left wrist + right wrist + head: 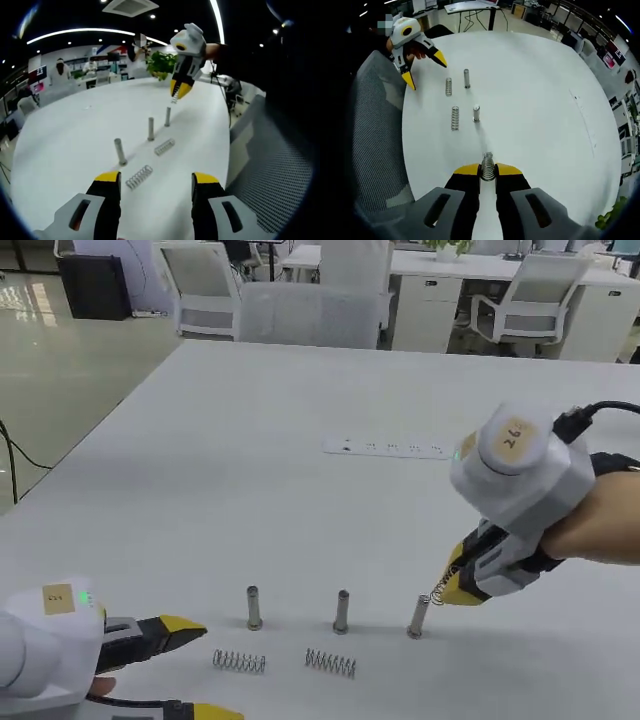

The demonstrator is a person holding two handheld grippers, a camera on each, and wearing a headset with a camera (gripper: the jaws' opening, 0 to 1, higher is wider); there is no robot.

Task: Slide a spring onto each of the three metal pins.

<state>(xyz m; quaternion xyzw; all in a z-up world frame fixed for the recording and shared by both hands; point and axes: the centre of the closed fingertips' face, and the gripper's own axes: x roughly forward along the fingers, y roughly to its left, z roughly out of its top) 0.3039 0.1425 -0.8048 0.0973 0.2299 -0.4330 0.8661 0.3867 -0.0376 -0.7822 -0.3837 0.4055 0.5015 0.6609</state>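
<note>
Right tool (447, 592) pinches a spring (438, 593) just beside the top of the rightmost pin (418, 616), one of three standing upright in a row on the white bench (300, 460). Left tool (207, 668), jaws spread wide, hovers near two loose springs (239, 661) lying in front of the other pins (342, 611).

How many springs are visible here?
3. First spring lies before the left pin; second spring before the middle pin; third spring is clamped in the right gripper by the right pin.
</note>
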